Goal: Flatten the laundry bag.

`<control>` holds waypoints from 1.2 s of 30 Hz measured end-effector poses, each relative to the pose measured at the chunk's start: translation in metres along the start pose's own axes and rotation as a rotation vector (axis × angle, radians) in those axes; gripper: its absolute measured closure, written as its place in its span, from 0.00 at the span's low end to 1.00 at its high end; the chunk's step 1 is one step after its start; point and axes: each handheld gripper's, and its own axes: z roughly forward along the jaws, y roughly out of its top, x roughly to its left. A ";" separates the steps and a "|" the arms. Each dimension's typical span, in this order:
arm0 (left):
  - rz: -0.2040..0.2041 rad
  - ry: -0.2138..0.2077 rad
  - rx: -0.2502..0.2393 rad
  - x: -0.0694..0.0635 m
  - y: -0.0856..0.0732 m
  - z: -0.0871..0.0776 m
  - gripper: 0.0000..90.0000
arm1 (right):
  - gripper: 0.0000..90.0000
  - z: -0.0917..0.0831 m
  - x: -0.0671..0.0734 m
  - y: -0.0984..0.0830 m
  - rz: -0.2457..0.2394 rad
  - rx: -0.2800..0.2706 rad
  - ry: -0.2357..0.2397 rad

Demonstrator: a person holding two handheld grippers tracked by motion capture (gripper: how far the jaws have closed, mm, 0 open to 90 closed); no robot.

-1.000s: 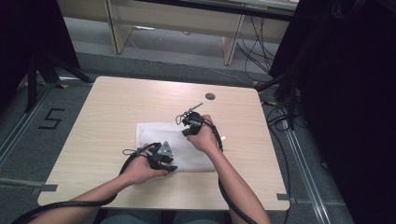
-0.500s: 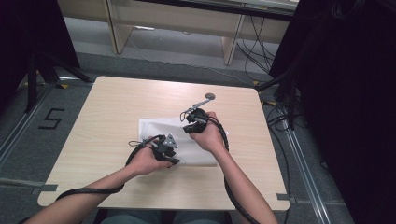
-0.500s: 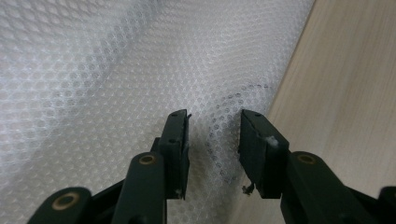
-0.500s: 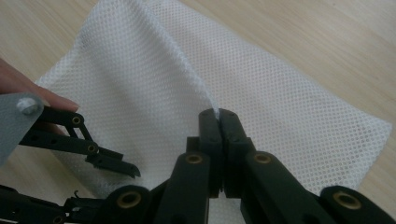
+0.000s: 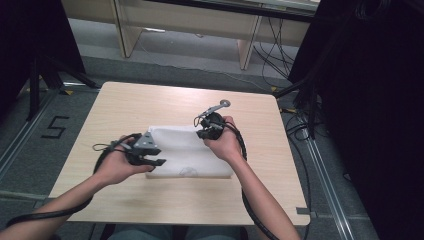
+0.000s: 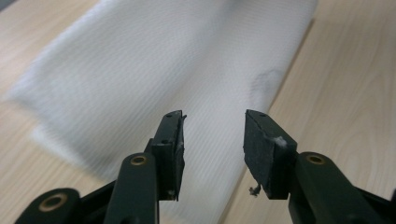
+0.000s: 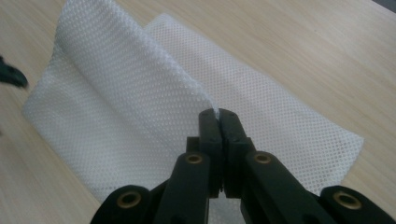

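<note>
a white, finely perforated mesh cloth (image 5: 187,150) lies near the middle of the light wooden table (image 5: 150,107), folded over so one layer rests on another. the right gripper (image 7: 218,115) has its two black jaws pressed together on a corner of the upper layer of the cloth, and that layer rises from the table in a curved sheet up to the jaw tips; the lower layer lies flat beneath it on the wood. in the high view the right gripper (image 5: 206,127) sits over the far right edge of the cloth, held in the person's right hand (image 5: 226,142). the left gripper (image 6: 212,140) hangs with its jaws set wide apart just above the near edge of the cloth, gripping nothing. in the high view the left gripper (image 5: 152,161) is at the cloth's near left corner, in the left hand (image 5: 116,165).
</note>
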 end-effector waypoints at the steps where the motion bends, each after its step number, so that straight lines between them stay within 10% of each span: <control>1: -0.035 -0.011 -0.013 0.003 -0.006 -0.006 0.63 | 1.00 0.001 0.001 0.000 -0.006 -0.015 -0.006; 6: -0.146 -0.003 -0.102 0.011 -0.031 -0.031 0.59 | 1.00 -0.009 0.009 -0.005 -0.004 -0.001 0.024; 15: -0.173 0.079 -0.105 0.039 -0.047 -0.062 0.54 | 1.00 -0.029 0.023 -0.025 -0.029 -0.053 0.041; 36: -0.270 0.137 -0.132 0.053 -0.048 -0.053 0.49 | 1.00 -0.048 0.061 -0.079 -0.121 -0.061 0.131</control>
